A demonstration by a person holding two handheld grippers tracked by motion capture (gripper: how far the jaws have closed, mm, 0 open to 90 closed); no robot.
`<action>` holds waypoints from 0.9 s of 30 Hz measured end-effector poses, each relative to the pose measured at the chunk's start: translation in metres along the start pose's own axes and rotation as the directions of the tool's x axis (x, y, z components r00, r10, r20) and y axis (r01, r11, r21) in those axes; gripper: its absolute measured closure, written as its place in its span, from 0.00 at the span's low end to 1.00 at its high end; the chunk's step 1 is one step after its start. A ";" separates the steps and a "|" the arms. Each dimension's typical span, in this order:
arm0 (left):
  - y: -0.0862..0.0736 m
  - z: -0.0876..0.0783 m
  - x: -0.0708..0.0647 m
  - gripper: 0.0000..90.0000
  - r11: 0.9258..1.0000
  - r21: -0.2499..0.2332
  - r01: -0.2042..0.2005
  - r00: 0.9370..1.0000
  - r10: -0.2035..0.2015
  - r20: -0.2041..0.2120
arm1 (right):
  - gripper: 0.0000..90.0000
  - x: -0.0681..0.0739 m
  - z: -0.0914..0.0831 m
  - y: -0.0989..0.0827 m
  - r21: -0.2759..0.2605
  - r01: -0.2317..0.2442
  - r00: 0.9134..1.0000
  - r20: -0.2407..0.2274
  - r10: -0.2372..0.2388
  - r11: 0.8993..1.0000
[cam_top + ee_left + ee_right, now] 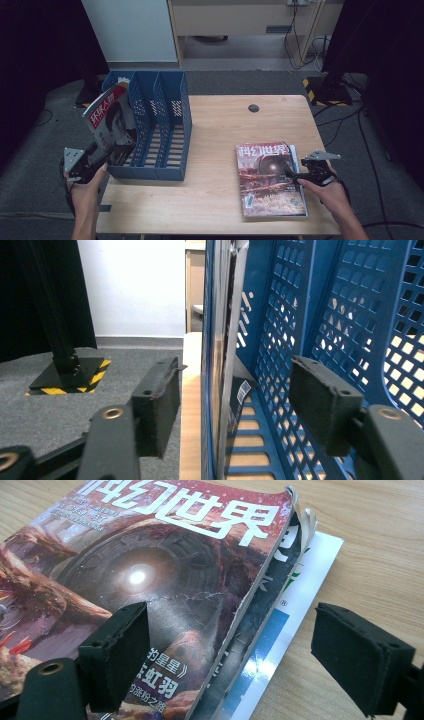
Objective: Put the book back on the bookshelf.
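Note:
A blue file rack (170, 130) with three compartments stands on the left of the wooden table (220, 125). A red-titled magazine (109, 120) leans upright in its leftmost compartment. My left gripper (107, 152) is at the rack's near left corner. In the left gripper view it (240, 400) is open, with the magazine's edge (225, 340) and the rack's wall (207, 315) between the pads, which do not touch them. On the right lies a small stack topped by a science-fiction magazine (267, 177). My right gripper (290, 172) is open over its right edge (240, 655), above the cover (150, 570).
Under the top magazine a white and blue one (300, 595) sticks out to the right. A round cable hole (253, 107) sits at the table's far middle. A black stand with a striped base (325, 85) stands on the floor beyond the right corner.

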State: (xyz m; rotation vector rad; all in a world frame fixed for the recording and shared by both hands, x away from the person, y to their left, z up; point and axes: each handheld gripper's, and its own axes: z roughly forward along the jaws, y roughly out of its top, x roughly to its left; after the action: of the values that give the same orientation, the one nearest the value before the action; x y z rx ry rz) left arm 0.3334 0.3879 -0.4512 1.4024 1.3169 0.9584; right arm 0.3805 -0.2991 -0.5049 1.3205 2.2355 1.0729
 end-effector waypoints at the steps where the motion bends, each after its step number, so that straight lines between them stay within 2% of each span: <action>1: -0.001 -0.001 -0.001 0.39 1.000 0.006 -0.004 1.000 0.004 0.005 | 0.18 0.000 0.000 0.000 0.001 -0.003 1.000 -0.001 0.003 1.000; 5: -0.004 -0.009 -0.009 0.36 0.999 0.022 -0.028 0.999 0.028 0.020 | 0.18 0.001 0.000 0.000 0.000 -0.004 1.000 -0.005 0.004 1.000; 8: -0.005 -0.015 -0.015 0.36 0.999 0.015 -0.028 0.999 0.028 0.030 | 0.18 0.002 0.000 0.001 -0.001 -0.006 1.000 -0.005 0.006 1.000; 15: -0.002 -0.020 -0.033 0.35 0.999 0.007 -0.052 0.995 0.052 0.081 | 0.18 0.002 0.000 0.001 -0.003 0.001 1.000 -0.005 -0.001 1.000; 21: 0.002 -0.014 -0.048 0.33 0.996 0.024 -0.088 0.990 0.084 0.117 | 0.18 0.002 0.000 0.001 -0.004 0.001 1.000 -0.004 -0.001 1.000; 27: 0.006 0.002 -0.068 0.31 0.993 0.042 -0.113 0.981 0.105 0.164 | 0.18 0.003 0.000 0.001 0.002 0.003 1.000 -0.007 -0.003 1.000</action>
State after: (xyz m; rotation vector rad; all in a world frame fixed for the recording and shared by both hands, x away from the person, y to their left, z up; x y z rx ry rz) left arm 0.3296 0.3203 -0.4421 1.5715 1.1611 0.8673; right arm 0.3794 -0.2963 -0.5036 1.3160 2.2434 1.0764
